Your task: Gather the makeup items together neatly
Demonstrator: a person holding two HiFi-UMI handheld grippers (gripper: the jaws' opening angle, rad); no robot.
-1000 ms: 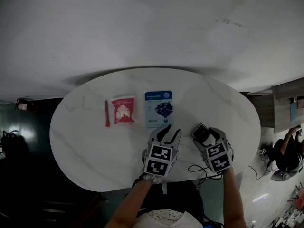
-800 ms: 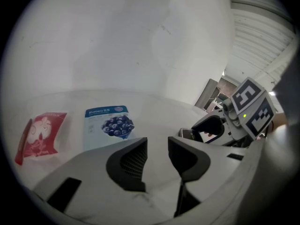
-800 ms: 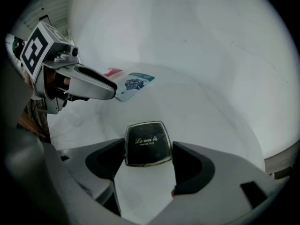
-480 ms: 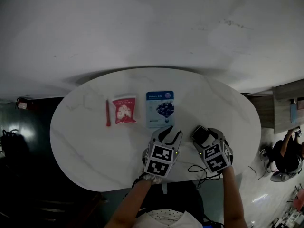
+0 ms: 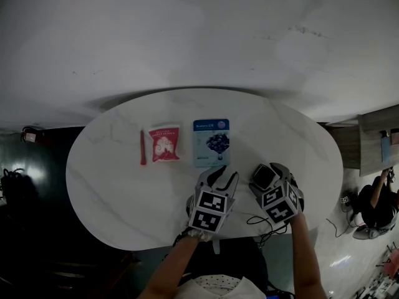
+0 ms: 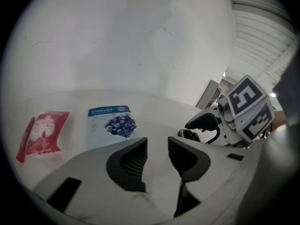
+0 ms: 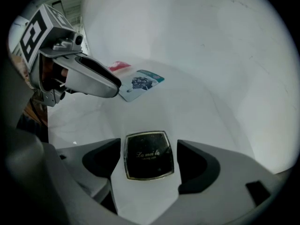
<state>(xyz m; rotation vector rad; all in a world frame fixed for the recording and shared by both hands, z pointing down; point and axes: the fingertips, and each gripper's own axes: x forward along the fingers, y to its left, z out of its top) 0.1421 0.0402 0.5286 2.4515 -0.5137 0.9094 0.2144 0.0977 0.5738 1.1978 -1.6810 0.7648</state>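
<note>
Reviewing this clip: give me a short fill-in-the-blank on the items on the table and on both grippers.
1. The blue sachet shows a picture of ____.
2. In the head view, the red stick lies to the ____ of the red sachet.
3. Between the fingers of the right gripper lies a black square ____, with a gap on each side.
4. The left gripper has ____ between its fingers.

Missing words: blueberries; left; compact; nothing.

Note: the right gripper's fingers have just been opening.
</note>
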